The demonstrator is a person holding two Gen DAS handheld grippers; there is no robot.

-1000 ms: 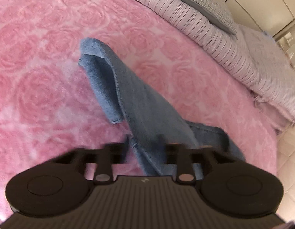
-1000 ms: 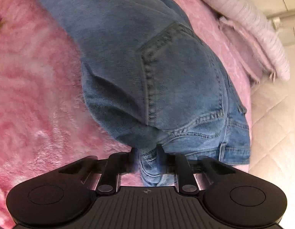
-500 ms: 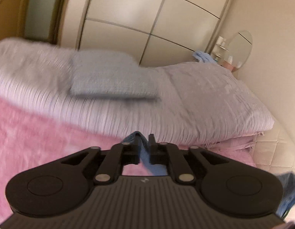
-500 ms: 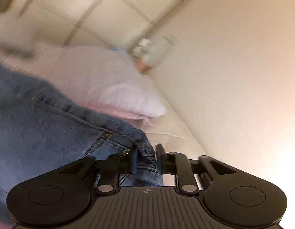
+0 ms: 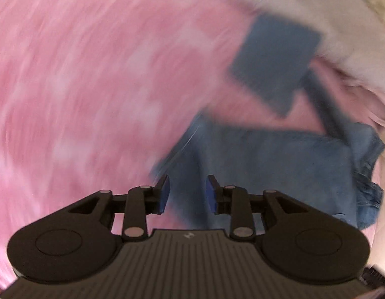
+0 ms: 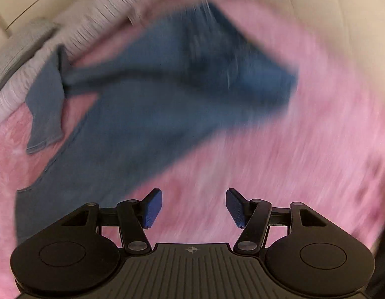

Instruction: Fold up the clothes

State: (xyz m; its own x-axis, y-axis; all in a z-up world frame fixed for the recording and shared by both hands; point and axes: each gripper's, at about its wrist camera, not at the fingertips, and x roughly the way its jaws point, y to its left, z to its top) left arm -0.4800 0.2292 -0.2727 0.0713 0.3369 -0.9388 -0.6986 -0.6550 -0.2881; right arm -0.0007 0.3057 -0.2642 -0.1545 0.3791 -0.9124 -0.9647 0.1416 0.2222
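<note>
A pair of blue jeans [image 5: 267, 157] lies spread on the pink blanket [image 5: 80, 87], one leg end [image 5: 274, 64] reaching toward the pillows. My left gripper [image 5: 187, 191] is open and empty, just above the near edge of the denim. In the right wrist view the jeans [image 6: 147, 104] stretch from lower left to upper right, with a leg end [image 6: 45, 109] folded at the left. My right gripper [image 6: 193, 206] is open and empty over bare blanket, beside the jeans. Both views are motion-blurred.
A pale striped duvet [image 5: 329, 25] and a grey checked pillow [image 6: 20, 47] lie at the head of the bed. The bed's right edge and cream floor [image 6: 329, 25] show beyond the blanket. Cream wardrobe doors [image 6: 30, 2] stand behind.
Both grippers have let go of the jeans and opened. The jeans, held up half a second ago, now lie on the blanket. Both cameras have swung down toward the bed.
</note>
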